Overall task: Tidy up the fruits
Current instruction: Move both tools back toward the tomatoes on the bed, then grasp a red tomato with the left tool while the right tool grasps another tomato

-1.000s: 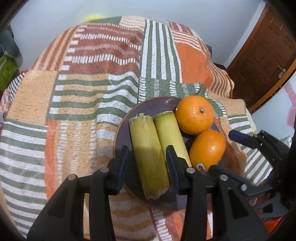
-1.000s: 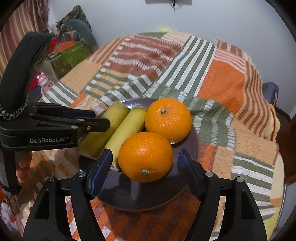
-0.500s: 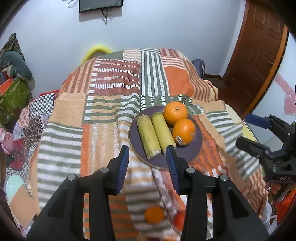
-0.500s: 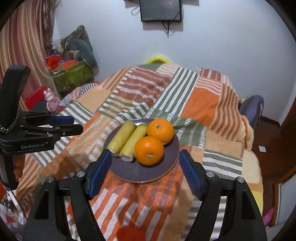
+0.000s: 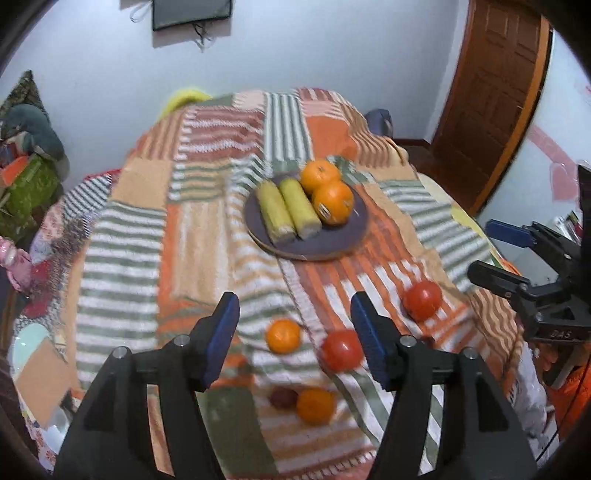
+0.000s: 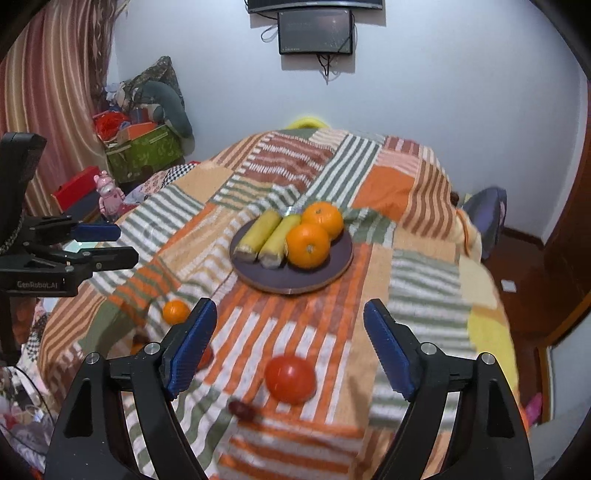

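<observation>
A dark round plate (image 5: 332, 240) (image 6: 332, 266) on the striped cloth holds two yellow-green corn cobs (image 5: 288, 210) (image 6: 269, 232) and two oranges (image 5: 330, 195) (image 6: 314, 232). Nearer me lie loose fruits: a small orange (image 5: 282, 335) (image 6: 176, 312), two red tomatoes (image 5: 340, 349) (image 5: 422, 298), one of them in the right wrist view (image 6: 290, 377), another orange (image 5: 315, 404) and a small dark fruit (image 5: 282, 398) (image 6: 241, 409). My left gripper (image 5: 295, 338) is open and empty above the loose fruits. My right gripper (image 6: 286, 349) is open and empty above the tomato.
The cloth-covered table (image 5: 125, 236) drops off at the near and right edges. A wooden door (image 5: 491, 92) stands at the right. Boxes and clutter (image 6: 144, 147) sit by the curtain at the left. A screen (image 6: 316, 31) hangs on the back wall.
Both grippers have pulled back and up from the plate, so the loose fruits near the front edge have come into view. The left gripper's jaws have opened wider.
</observation>
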The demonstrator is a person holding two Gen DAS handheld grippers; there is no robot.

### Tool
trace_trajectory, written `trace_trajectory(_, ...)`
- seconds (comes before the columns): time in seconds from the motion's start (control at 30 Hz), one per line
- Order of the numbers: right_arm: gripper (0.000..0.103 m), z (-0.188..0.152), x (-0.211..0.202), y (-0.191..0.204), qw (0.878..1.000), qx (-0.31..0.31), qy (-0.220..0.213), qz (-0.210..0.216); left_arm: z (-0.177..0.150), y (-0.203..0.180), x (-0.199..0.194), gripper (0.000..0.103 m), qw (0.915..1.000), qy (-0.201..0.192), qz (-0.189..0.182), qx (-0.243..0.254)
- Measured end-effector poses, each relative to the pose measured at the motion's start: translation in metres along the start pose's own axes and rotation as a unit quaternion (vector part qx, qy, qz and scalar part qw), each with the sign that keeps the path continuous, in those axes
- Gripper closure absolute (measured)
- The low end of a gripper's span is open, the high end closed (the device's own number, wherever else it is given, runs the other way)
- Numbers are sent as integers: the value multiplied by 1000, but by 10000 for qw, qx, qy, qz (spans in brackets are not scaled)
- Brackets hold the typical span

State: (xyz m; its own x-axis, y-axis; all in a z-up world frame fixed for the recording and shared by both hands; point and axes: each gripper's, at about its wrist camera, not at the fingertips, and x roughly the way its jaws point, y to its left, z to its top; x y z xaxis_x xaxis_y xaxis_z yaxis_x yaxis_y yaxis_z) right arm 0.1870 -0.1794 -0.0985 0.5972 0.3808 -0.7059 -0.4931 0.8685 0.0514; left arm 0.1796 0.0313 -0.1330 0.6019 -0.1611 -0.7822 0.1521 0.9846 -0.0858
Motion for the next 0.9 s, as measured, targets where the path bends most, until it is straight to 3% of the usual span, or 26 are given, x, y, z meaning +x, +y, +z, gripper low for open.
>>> trace_trajectory(0.37, 24, -44, 23, -2, 9985, 220, 492, -89, -37, -34, 51, 37, 9972, 672, -280, 139)
trace_trajectory(0.6, 24, -53, 41, -9, 9971, 252, 713, -15, -43, -44, 76, 37, 9956, 845, -296, 271)
trace_trajectory(0.9, 33, -58, 58, -12, 9953, 278, 925, 51, -44, -36, 94, 41, 9952, 955, -197, 91)
